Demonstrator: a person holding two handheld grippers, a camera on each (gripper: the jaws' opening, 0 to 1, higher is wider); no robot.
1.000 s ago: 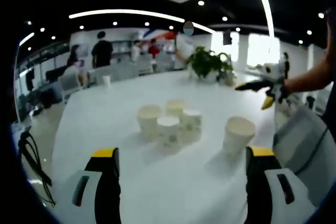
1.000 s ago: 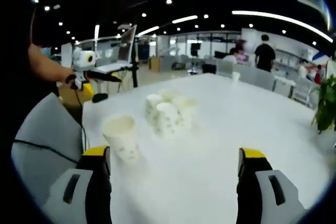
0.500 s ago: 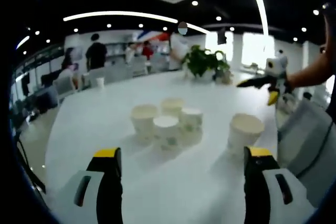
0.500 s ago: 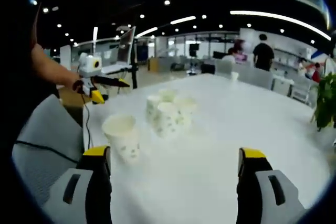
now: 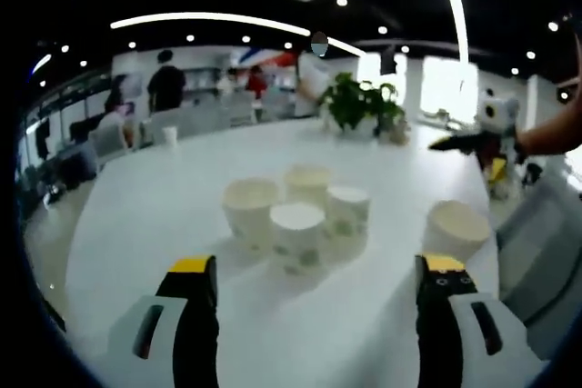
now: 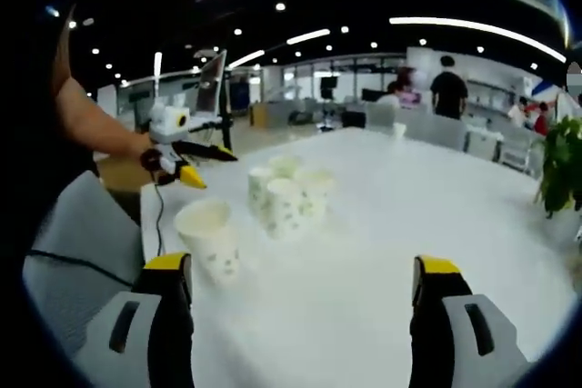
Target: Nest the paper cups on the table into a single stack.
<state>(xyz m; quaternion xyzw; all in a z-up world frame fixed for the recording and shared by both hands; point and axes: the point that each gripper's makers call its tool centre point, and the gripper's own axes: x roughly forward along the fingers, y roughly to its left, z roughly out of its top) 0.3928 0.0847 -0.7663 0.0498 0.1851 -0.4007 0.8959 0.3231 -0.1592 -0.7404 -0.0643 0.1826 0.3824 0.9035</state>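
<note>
Paper cups (image 5: 297, 215) cluster ahead of the wide-open left gripper (image 5: 309, 283) and right gripper (image 6: 300, 283).

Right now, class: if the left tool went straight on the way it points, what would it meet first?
Probably the nearest cup of the cluster, which sits midway between the left tool's open jaws. The lone cup lies off to the right. Depth is uncertain.
</note>
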